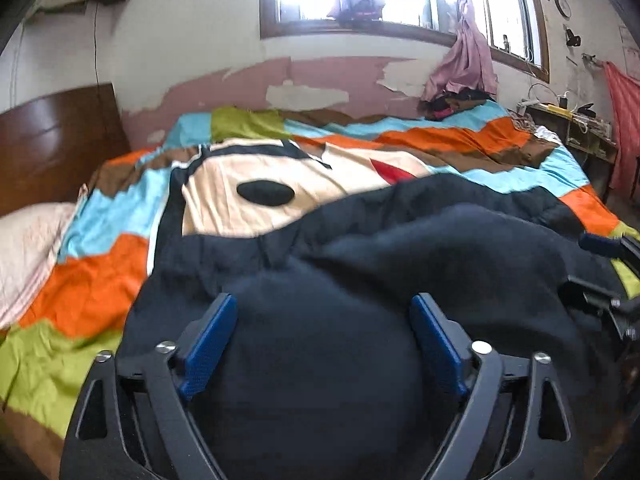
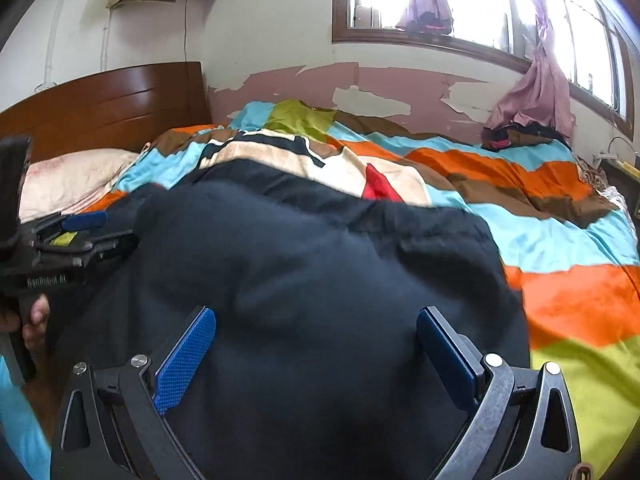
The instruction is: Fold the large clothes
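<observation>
Dark garment (image 1: 320, 360) bulges under both my jaws, left (image 1: 324, 344) and right (image 2: 316, 356) spread apart, nothing clamped, letting it settle on the bed (image 1: 88, 280).

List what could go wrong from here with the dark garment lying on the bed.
1. Both tools, left and right, stand open over the dark garment. Its bunched upper layer could spring back or slide, spoiling the fold.
2. The fabric bulges between the blue pads, so closing now might pinch several layers rather than one edge.
3. The patchwork bedspread lies wrinkled directly underneath; a low grab near the garment's edge could catch it too.
</observation>
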Available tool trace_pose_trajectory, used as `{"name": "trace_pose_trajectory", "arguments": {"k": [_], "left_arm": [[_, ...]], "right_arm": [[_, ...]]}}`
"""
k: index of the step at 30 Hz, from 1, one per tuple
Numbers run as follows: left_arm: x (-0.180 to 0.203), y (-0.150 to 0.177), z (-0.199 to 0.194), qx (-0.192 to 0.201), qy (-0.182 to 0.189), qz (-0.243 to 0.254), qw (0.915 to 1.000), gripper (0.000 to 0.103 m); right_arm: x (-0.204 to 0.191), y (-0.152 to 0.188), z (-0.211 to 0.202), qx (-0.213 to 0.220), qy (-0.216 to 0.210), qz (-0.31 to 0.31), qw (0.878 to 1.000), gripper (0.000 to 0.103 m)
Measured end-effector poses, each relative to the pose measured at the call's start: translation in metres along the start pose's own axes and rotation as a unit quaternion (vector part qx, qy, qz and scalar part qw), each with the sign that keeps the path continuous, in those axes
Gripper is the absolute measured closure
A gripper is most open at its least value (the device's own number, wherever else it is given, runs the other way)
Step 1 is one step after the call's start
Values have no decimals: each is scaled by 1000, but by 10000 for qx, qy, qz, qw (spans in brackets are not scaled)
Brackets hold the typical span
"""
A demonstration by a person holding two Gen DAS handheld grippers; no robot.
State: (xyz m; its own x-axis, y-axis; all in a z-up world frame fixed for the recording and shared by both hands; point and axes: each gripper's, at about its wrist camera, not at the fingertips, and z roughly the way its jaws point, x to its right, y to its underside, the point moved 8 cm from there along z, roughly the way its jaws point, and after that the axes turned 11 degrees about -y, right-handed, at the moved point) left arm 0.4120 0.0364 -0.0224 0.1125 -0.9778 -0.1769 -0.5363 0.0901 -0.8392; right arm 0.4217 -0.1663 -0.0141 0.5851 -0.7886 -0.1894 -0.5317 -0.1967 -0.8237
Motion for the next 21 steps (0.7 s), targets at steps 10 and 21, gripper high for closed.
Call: {"name": "trace_pose_trajectory", "arguments": {"k": [10,21], "left_arm": [[-11,-12,82,-909,104,-253,9955,1],[-18,-6,108,-1162,760,-846,9867,1]], "right_arm": [[68,-14,85,-579,877,323,9939,1],[94,0,106,-365,246,1060,9934,0]]}}
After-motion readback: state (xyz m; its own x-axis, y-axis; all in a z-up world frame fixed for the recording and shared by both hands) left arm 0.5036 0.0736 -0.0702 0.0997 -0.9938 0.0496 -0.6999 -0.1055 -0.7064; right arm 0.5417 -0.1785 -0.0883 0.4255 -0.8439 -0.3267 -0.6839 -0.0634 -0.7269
